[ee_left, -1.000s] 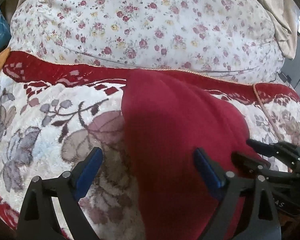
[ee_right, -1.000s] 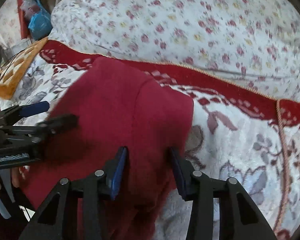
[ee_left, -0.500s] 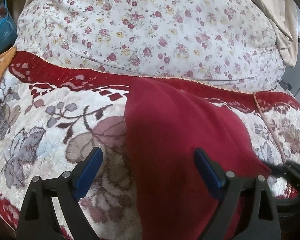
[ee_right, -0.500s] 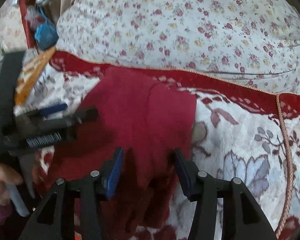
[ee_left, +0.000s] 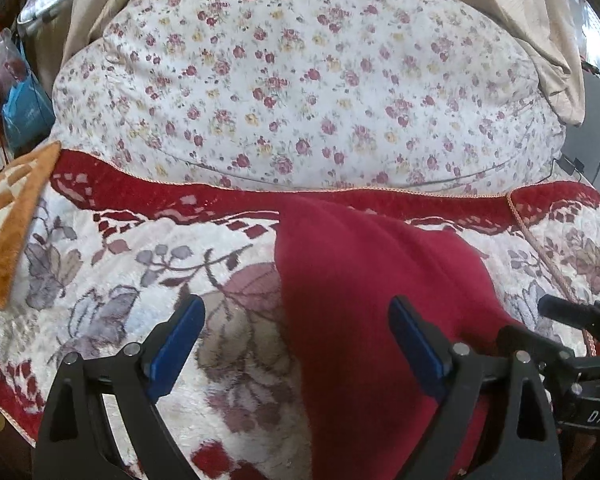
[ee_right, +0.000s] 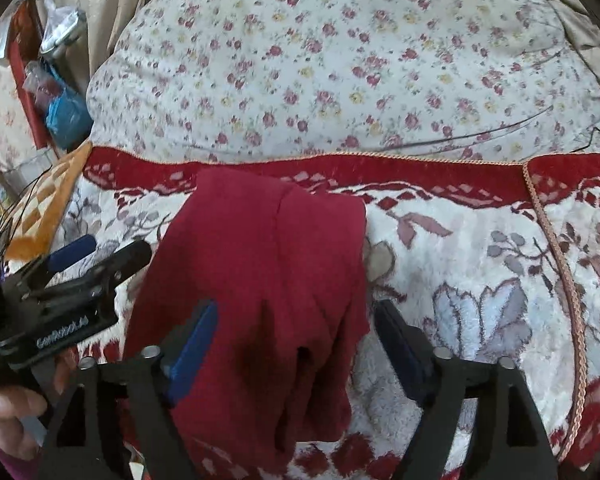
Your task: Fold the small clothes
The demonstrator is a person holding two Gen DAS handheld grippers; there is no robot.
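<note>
Lying across the whole foreground, one plush floral blanket (ee_left: 100,272) with a dark red border is seen as the work surface, and behind it one large flower-print cushion (ee_left: 300,80) is banked up against pale curtains (ee_left: 540,20). On the blanket a single dark red garment (ee_right: 268,264) is laid, running from the red border band down toward the cameras; no second piece of clothing is shown. It is judged to be partly folded: in the right wrist view a lengthwise seam or fold line is visible and the cloth is narrowed to a long strip, while its near end is bunched and creased between the right gripper's fingers, so a crosswise fold and a final smoothing are judged to be left. One orange checked mat (ee_left: 8,224) is placed at the blanket's left edge, and one blue bag (ee_left: 24,112) is seen beyond it. Two grippers are counted. The left gripper (ee_left: 296,344) is held with its blue-padded fingers spread wide, one over bare blanket and one over the garment's left part, and nothing is gripped by it. The right gripper (ee_right: 296,340) is likewise parted, its fingers straddling the bunched near end of the garment without being closed on it; whether the pads touch the cloth cannot be told. Each gripper is also seen at the edge of the other's view.
</note>
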